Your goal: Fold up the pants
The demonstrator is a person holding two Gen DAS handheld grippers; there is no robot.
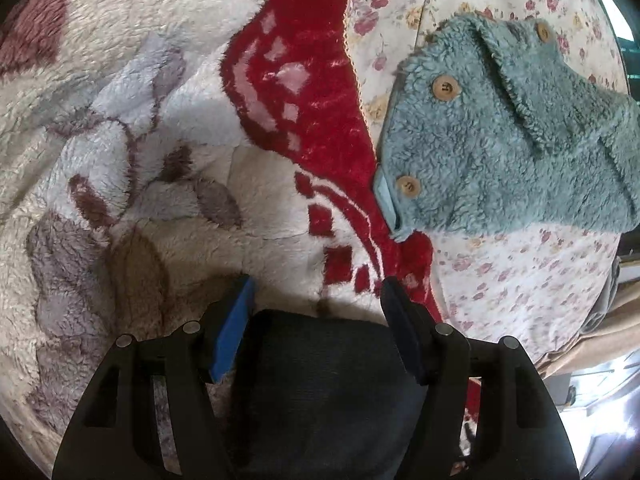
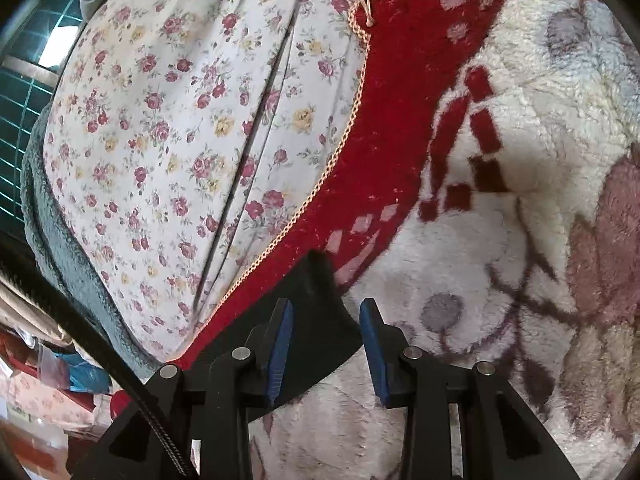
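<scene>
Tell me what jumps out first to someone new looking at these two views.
The red-and-cream plush blanket fills most of both views. In the left wrist view, a teal fleece garment with wooden buttons lies at upper right on a rose-print sheet. Dark pants fabric sits between the left tongs; another dark fold lies between the right tongs.

Fleece blanket [image 1: 140, 140] over floral sheet [image 1: 520, 280]
</scene>
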